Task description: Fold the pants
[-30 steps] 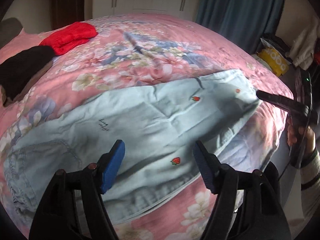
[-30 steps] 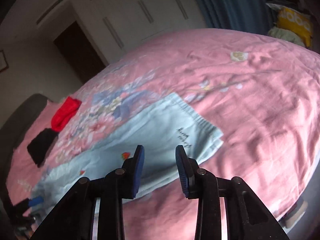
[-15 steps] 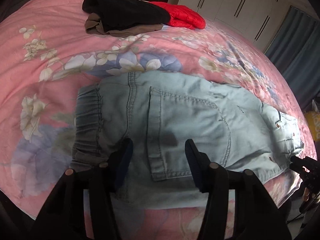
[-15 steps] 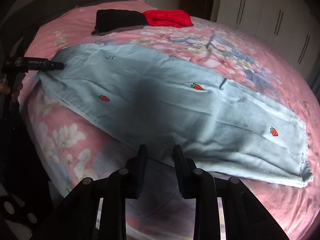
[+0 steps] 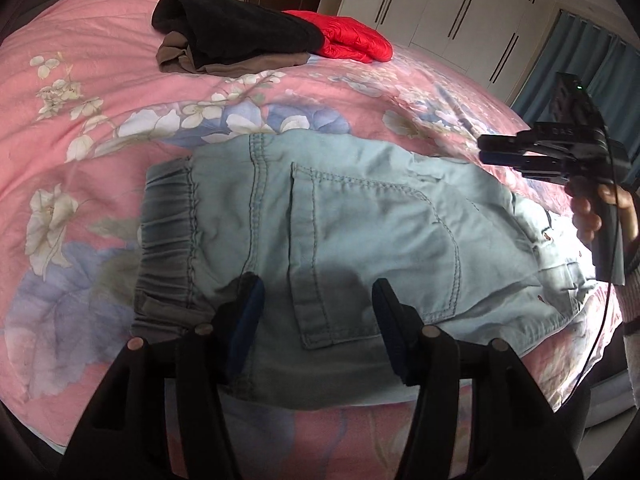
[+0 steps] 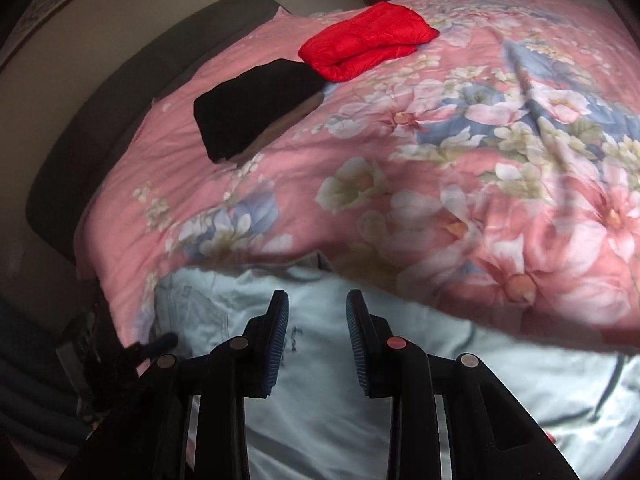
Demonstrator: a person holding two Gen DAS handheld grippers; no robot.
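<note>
Light blue denim pants lie flat on the pink floral bedspread, elastic waistband to the left and back pocket facing up. My left gripper hovers open over the near edge of the seat, beside the pocket, with nothing between its pads. A hand holds my right gripper above the pants on the right, pointing left. In the right wrist view that right gripper stands open with a narrow gap over the pants. The left gripper shows there at the lower left.
A black garment on a brown one and a folded red jacket lie at the far side of the bed. White wardrobes and a blue curtain stand behind. The dark headboard curves along the left.
My left gripper swung from the pant legs to the waistband end, narrowed its jaws and then held still. My right gripper travelled along the pants toward the waist end and turned.
</note>
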